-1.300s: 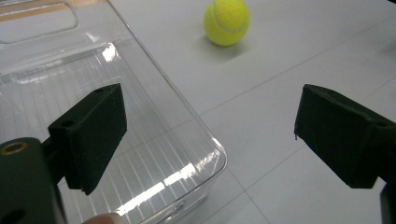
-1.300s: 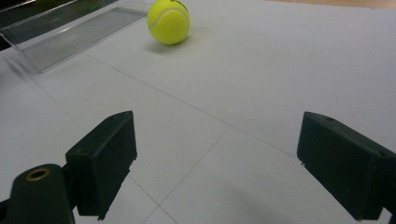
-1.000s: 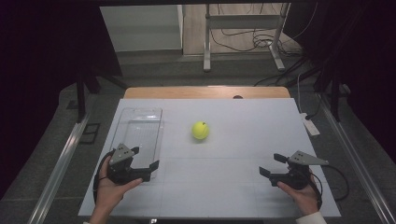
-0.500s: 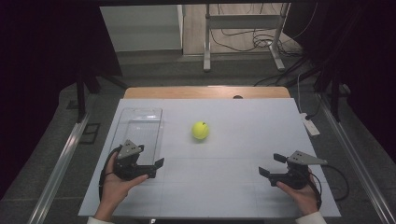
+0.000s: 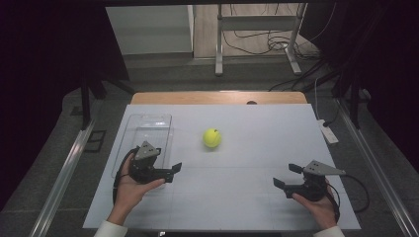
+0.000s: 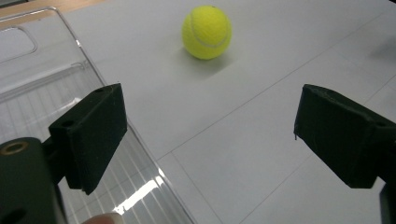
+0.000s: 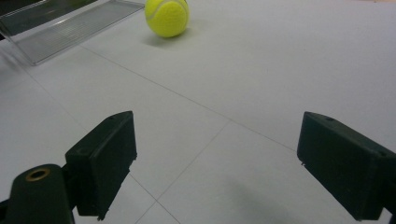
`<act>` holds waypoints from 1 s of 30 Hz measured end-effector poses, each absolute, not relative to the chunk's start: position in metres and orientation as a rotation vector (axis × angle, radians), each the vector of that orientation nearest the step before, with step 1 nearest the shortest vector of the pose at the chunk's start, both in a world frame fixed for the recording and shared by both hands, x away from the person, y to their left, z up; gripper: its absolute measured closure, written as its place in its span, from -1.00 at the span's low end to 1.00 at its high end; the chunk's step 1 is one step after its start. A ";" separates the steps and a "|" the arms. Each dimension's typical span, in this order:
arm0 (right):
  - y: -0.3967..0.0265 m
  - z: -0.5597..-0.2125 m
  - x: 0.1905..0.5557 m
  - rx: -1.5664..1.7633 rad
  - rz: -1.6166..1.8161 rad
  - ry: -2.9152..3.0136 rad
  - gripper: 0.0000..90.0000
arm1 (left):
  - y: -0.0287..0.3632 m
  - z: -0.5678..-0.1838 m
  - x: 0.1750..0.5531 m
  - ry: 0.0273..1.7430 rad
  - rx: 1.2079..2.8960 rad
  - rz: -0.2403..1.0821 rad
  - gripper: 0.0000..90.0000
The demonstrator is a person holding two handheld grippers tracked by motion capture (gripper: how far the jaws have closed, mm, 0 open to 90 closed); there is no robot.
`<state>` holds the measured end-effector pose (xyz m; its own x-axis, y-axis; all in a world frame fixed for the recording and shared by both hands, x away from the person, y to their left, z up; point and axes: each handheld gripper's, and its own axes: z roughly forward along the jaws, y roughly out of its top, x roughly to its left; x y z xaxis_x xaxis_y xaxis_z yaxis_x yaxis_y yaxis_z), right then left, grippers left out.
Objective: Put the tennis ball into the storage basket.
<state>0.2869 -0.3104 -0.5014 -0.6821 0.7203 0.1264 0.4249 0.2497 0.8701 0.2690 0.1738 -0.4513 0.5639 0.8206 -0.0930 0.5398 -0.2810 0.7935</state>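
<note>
A yellow tennis ball (image 5: 212, 138) lies on the white table top (image 5: 237, 197), a little left of centre. My left gripper (image 5: 167, 159) is open over the near right corner of a clear plastic tray (image 5: 148, 123) and points toward the ball. In the left gripper view the ball (image 6: 207, 31) sits well ahead of the open left gripper (image 6: 210, 121), with the tray (image 6: 32, 88) under the left jaw. My right gripper (image 5: 286, 175) is open and holds nothing near the front right. In the right gripper view the ball (image 7: 167, 17) lies far ahead of the right gripper (image 7: 215, 140).
The clear tray (image 7: 70, 28) is empty and lies along the table's left side. A white power strip (image 5: 328, 132) lies at the right edge. A wooden strip (image 5: 217, 97) borders the far edge, with metal stand legs (image 5: 257, 44) and cables on the floor beyond.
My left gripper has moved to the right and a little forward, toward the ball, with its jaws still wide. The right gripper and the ball have stayed put.
</note>
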 end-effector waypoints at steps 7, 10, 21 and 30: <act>-0.310 -0.502 0.288 1.059 1.400 2.230 -0.73 | 0.168 -0.447 0.275 1.083 1.978 0.421 -0.77; -0.310 -0.502 0.288 1.059 1.397 2.230 -0.73 | 0.166 -0.446 0.277 1.082 1.978 0.419 -0.77; -0.311 -0.502 0.288 1.061 1.390 2.232 -0.73 | 0.153 -0.439 0.287 1.049 2.012 0.416 -0.77; -0.311 -0.503 0.288 1.067 1.386 2.235 -0.73 | 0.150 -0.437 0.293 1.050 2.013 0.405 -0.77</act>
<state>0.2882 -0.3109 -0.5029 -0.6778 0.7248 0.1235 0.4327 0.2574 0.8640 0.2928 0.1497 -0.4369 0.6021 0.7943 -0.0815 0.5339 -0.3246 0.7808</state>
